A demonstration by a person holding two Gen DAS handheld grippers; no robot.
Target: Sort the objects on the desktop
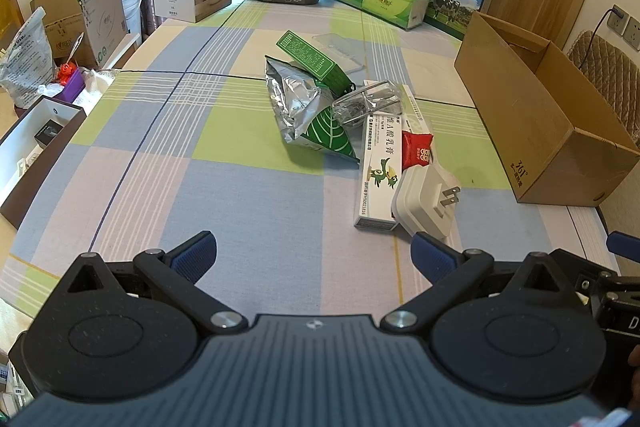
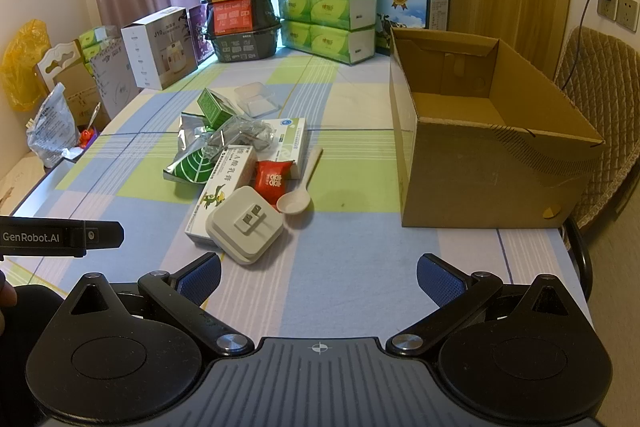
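Observation:
A heap of small items lies mid-table on the checked cloth: a silver foil bag (image 1: 298, 107) (image 2: 192, 157), a green carton (image 1: 316, 61) (image 2: 214, 107), a crumpled clear wrapper (image 1: 366, 103) (image 2: 244, 135), a long white ointment box (image 1: 378, 167) (image 2: 222, 193), a red sachet (image 1: 416, 149) (image 2: 272, 179), a white plug adapter (image 1: 426, 205) (image 2: 246, 225) and a plastic spoon (image 2: 298, 197). An open cardboard box (image 1: 536, 123) (image 2: 480, 155) stands to the right. My left gripper (image 1: 314, 255) and right gripper (image 2: 318, 277) are both open and empty, near the front edge.
Tissue packs (image 2: 328, 7), stacked black trays (image 2: 240, 15) and a white appliance box (image 2: 160, 47) line the far end. A clear lid (image 2: 256, 99) lies behind the heap. Clutter and a shallow white box (image 1: 36, 143) sit at the left edge. A padded chair (image 2: 604, 99) stands right.

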